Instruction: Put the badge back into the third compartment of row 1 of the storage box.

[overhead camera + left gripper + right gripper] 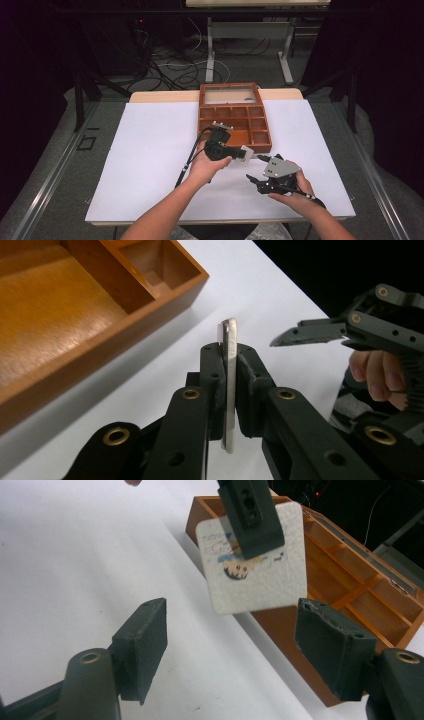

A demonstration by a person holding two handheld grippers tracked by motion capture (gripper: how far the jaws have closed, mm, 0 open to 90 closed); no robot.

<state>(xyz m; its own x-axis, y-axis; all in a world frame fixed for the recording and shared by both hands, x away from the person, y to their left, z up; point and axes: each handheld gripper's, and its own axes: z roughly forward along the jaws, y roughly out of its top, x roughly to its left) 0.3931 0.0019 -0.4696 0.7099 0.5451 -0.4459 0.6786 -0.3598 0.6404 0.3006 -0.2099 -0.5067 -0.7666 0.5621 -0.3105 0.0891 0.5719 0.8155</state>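
Clamping a thin white square tile [229,385] edge-on between its two black pads, the left gripper [229,390] has its jaws closed tight on the piece, as the left gripper view shows from directly behind. That view gives only the tile's pale narrow edge, standing upright between the pads, with a corner of the brown wooden compartment box [75,315] at the left and the white bench [280,295] beneath.

The right gripper view turns the same tile [265,575] face-on: a rough white face with rounded corners and a small printed picture in blue, orange and black, partly covered by the left gripper's dark pad coming down from the top. The tile hangs in the air above the bench [75,555], just in front of the box's near corner [350,595]. The right gripper [245,650] has its jaws apart, one pad on each side below the tile, neither pad touching it.

The high view places all this on the bench [150,150]: the left gripper [235,154] sits just at the box's near edge [235,120] with the tile [246,152] sticking out toward the right gripper [260,172], which lies close beside it, tips pointed at the tile. The box's rear section, a flat wooden frame, lies open behind the compartments.
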